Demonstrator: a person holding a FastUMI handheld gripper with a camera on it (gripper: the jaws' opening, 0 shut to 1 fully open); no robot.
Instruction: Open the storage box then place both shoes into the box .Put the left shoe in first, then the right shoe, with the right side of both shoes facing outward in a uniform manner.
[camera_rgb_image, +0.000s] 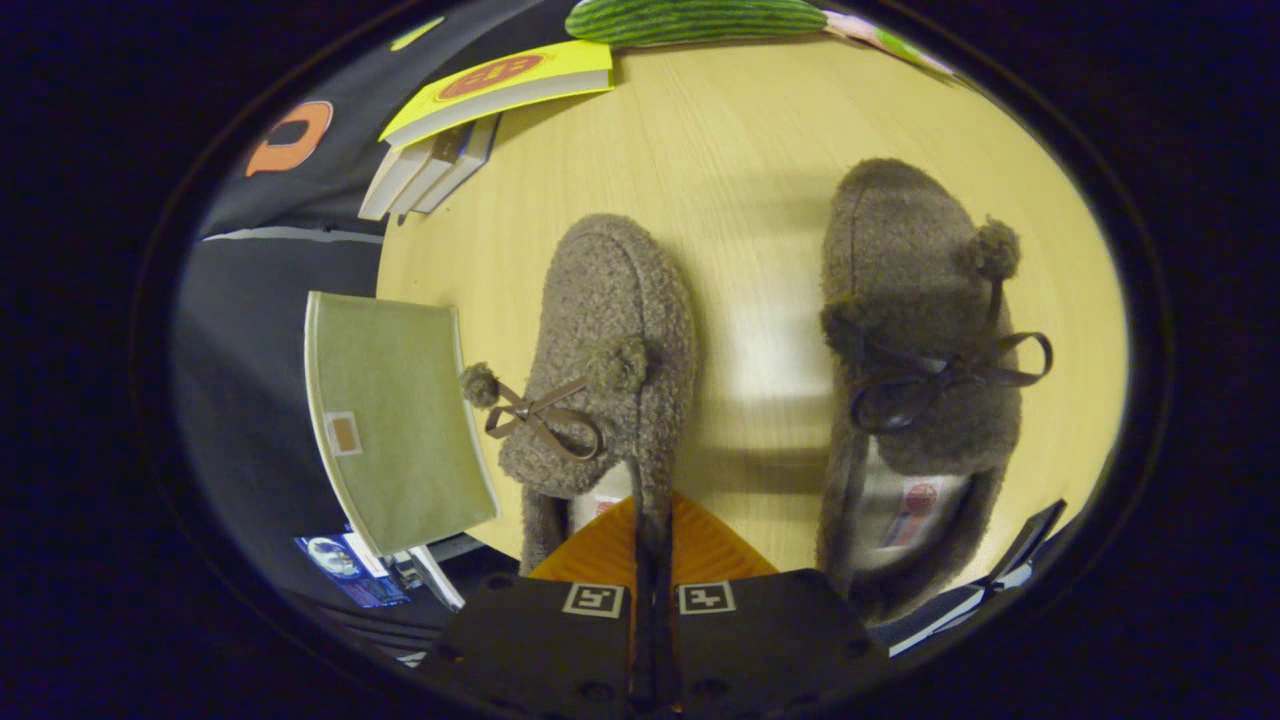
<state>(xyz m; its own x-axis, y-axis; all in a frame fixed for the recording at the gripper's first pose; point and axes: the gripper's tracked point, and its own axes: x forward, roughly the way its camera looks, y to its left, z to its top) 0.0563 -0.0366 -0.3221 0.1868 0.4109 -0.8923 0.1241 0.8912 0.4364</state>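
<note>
Two brown fuzzy slippers with pompoms and ribbon bows lie toes pointing away from me on a light wooden table (750, 180). My gripper (652, 535) is shut on the left-hand slipper (610, 330): the right wall of its heel opening runs down between my two fingers (598, 555). Whether this slipper rests on the table or is lifted I cannot tell. The other slipper (915, 330) lies to the right of my fingers, apart from them, with a white insole showing. A green fabric storage box (395, 430) with a small label tab stands left of the held slipper, off the table's left edge.
A stack of books (480, 110) with a yellow cover on top lies at the table's far left corner. A green striped object (700, 20) sits along the far edge. A dark flat object (1010, 570) pokes in near the right slipper's heel.
</note>
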